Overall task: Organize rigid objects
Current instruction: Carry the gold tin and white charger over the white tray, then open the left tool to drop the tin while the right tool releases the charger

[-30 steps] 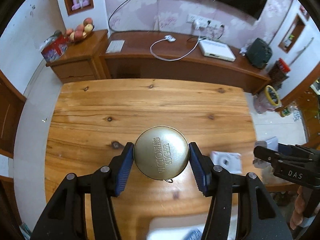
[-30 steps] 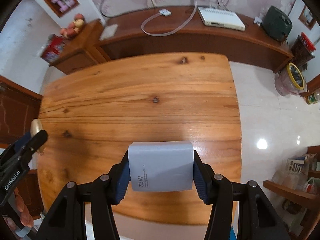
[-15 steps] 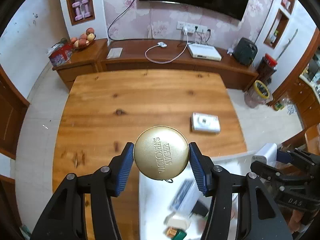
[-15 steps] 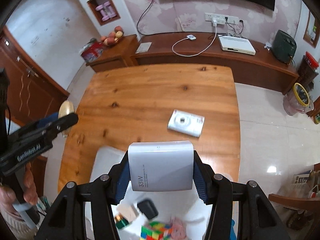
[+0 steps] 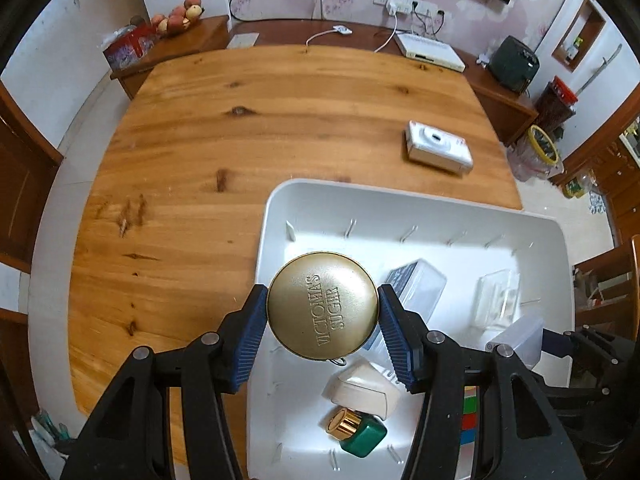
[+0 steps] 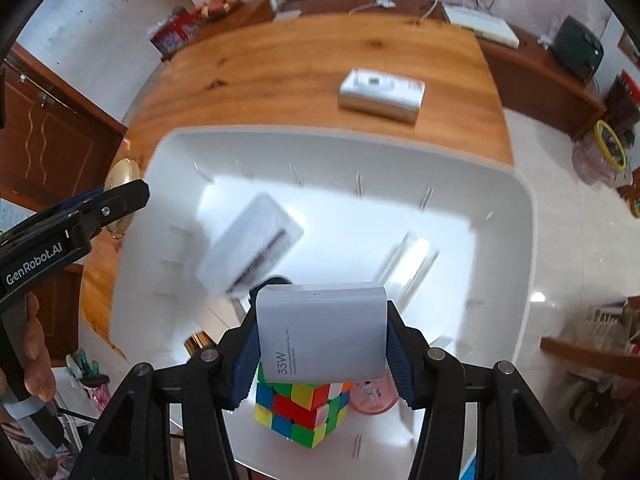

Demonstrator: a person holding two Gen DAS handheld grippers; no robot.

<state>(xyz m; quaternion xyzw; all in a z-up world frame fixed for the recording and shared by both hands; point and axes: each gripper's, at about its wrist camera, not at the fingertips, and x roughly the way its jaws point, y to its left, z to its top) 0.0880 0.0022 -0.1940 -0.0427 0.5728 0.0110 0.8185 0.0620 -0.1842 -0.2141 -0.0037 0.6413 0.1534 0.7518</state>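
Observation:
My left gripper is shut on a round gold tin with embossed lettering, held over the left part of a white bin. My right gripper is shut on a white charger box marked 33W, above the same bin. In the bin lie a colour cube, a clear-lidded box, a clear plastic case, a cream case and a green bottle with a gold cap. The left gripper shows at the left edge of the right wrist view, tin edge-on.
A white instant camera lies on the wooden table beyond the bin. Behind the table stands a low wooden cabinet with a router and cables. A person's hand holds the left gripper's handle.
Both grippers have moved back across the table toward its near end, so the white bin and its contents now sit beneath them. Each still holds its object.

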